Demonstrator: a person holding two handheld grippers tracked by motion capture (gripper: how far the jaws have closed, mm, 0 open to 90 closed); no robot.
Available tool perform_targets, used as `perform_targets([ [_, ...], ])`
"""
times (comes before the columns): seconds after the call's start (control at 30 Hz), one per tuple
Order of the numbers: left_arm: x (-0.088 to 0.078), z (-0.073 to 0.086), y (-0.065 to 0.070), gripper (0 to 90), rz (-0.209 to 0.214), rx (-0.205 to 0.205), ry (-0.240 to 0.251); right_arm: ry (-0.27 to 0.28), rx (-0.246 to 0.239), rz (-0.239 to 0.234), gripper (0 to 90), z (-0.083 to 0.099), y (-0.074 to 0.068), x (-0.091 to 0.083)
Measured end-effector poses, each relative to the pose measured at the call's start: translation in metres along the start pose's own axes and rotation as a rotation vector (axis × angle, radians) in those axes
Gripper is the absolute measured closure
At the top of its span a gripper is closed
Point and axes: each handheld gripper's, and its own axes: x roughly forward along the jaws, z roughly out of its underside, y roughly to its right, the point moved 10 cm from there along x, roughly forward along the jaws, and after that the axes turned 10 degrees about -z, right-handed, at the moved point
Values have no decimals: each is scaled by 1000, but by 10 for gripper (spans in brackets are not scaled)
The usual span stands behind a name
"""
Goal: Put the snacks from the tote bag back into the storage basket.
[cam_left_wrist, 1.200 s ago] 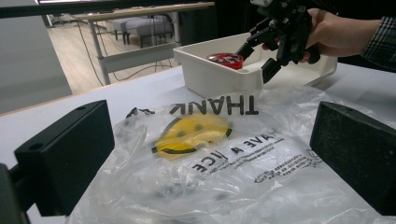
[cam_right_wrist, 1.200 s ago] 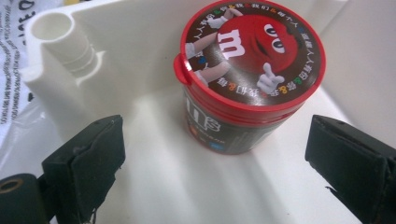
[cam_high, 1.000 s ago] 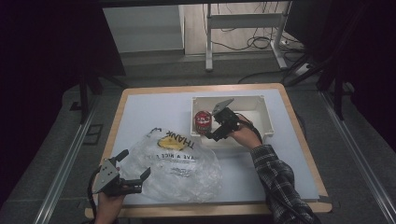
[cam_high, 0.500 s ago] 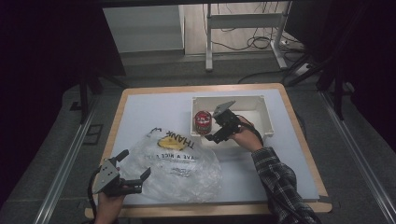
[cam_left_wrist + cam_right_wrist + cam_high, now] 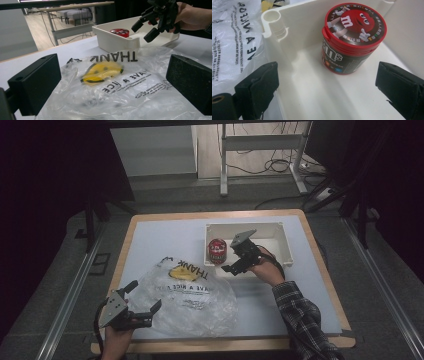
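The right gripper (image 5: 231, 261) has its jaws spread wide, holding nothing, over the white box's (image 5: 280, 231) near edge. One red candy jar (image 5: 217, 250) stands inside, with room around. The left gripper (image 5: 145, 299), spread too, sits by one plastic bag (image 5: 190, 292).

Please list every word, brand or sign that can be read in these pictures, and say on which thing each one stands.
"THANK": large black letters on the clear plastic bag, above a yellow smiley face.
"HAVE A NICE": partly creased, on the same bag; its small print is too blurred to read.
"m": on the red lid of the M&M's candy jar; "m&m's" partly shows on its side.
The lid's rim text is too small to read.
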Motion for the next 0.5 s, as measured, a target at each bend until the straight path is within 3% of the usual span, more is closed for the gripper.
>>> perform_targets([
  [0.5, 0, 0, 0, 0, 0, 2, -1, 13, -2, 14, 54, 2, -8, -4],
])
